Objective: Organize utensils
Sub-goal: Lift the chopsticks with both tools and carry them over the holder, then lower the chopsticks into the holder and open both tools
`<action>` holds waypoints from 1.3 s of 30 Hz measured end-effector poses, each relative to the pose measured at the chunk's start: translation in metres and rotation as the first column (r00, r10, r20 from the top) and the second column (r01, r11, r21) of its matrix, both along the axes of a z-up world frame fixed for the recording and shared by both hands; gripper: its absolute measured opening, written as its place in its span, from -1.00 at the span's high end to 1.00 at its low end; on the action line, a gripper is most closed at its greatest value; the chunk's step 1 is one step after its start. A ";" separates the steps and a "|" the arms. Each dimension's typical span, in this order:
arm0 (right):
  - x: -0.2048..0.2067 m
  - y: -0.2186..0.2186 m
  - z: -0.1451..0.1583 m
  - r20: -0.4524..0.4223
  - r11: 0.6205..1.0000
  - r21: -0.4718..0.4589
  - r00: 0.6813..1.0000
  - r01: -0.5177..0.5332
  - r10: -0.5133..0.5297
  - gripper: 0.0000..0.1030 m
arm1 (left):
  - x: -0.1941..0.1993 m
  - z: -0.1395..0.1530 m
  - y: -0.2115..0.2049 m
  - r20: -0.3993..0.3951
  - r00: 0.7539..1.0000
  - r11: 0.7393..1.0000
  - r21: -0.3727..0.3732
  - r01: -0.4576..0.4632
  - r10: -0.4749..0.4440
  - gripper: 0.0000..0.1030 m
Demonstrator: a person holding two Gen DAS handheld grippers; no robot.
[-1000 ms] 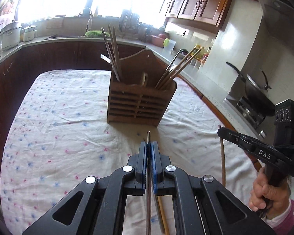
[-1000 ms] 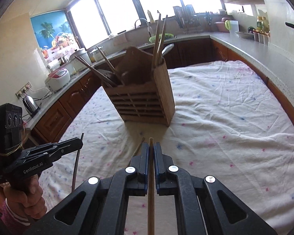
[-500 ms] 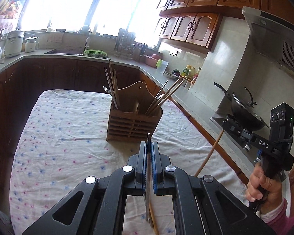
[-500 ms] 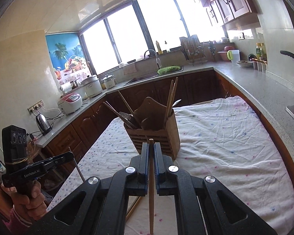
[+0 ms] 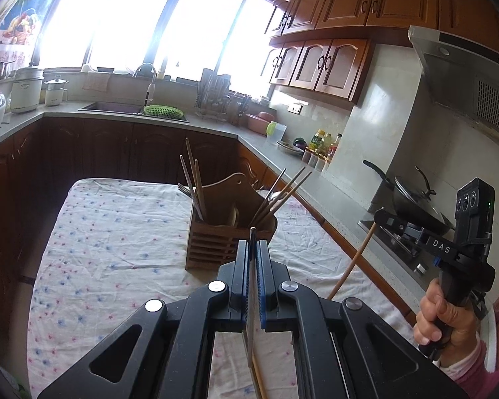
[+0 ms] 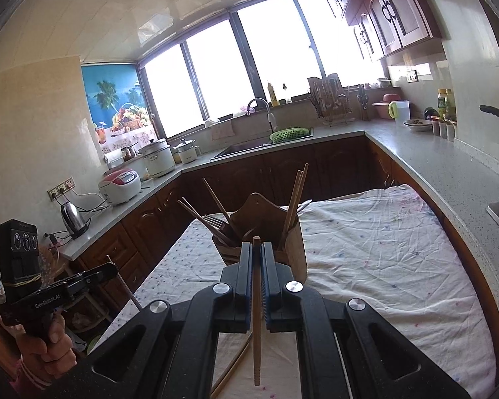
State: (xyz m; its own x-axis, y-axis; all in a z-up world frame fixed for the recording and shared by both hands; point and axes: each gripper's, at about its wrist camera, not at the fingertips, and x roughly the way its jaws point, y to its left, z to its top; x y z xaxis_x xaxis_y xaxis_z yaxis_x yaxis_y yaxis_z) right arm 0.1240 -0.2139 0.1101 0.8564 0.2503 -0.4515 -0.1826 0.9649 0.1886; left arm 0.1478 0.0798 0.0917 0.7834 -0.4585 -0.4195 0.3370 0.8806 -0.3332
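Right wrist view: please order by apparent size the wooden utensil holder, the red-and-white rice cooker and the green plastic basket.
1. Wooden utensil holder, though it stands nearest the camera.
2. Red-and-white rice cooker.
3. Green plastic basket, farthest away.

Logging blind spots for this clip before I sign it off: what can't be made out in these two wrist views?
- Wooden utensil holder: its lower front is hidden by the gripper fingers in both views; the compartment contents sit below its rim.
- Chopstick in the right gripper: in the left wrist view its lower end is behind the gripper body.
- Chopstick in the left gripper: its lower end is cut off by the frame's bottom.
- Windows: blown out, so nothing outside shows.
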 end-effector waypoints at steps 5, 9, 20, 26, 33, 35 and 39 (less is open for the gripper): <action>0.012 -0.001 0.012 0.032 1.000 0.002 0.999 0.010 -0.010 0.90 | 0.011 0.015 0.002 0.047 0.999 1.000 0.000 -0.019 0.019 0.95; 0.027 -0.001 0.026 0.070 1.000 0.004 0.997 0.019 -0.019 0.91 | 0.022 0.031 0.003 0.099 0.994 0.999 -0.002 -0.038 0.038 0.95; 0.091 0.008 0.065 0.185 0.998 0.016 0.980 0.068 -0.070 0.91 | 0.091 0.063 -0.008 0.210 0.969 0.992 -0.001 -0.130 0.127 0.95; 0.123 0.012 0.064 0.213 0.995 0.005 0.972 0.099 -0.098 0.91 | 0.134 0.045 -0.031 0.201 0.965 0.985 0.010 -0.172 0.167 0.95; 0.139 0.020 0.025 0.205 0.994 -0.026 0.974 0.106 -0.099 0.91 | 0.168 0.004 -0.063 0.141 0.974 0.983 0.023 -0.181 0.176 0.95; 0.139 0.022 0.012 0.198 0.994 -0.036 0.975 0.108 -0.098 0.91 | 0.172 -0.007 -0.071 0.136 0.976 0.984 0.032 -0.176 0.170 0.95; 0.137 0.025 -0.008 0.181 0.992 -0.064 0.979 0.109 -0.096 0.90 | 0.187 -0.018 -0.076 0.108 0.982 0.985 0.057 -0.165 0.158 0.95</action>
State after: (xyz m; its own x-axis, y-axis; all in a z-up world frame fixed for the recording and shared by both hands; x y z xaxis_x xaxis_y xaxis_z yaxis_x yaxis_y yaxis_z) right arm 0.2610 -0.1887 0.1024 0.9440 0.1286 -0.3037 -0.1059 0.9903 0.0903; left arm 0.3352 0.0034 0.0737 0.8852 -0.2964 -0.3585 0.2177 0.9451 -0.2439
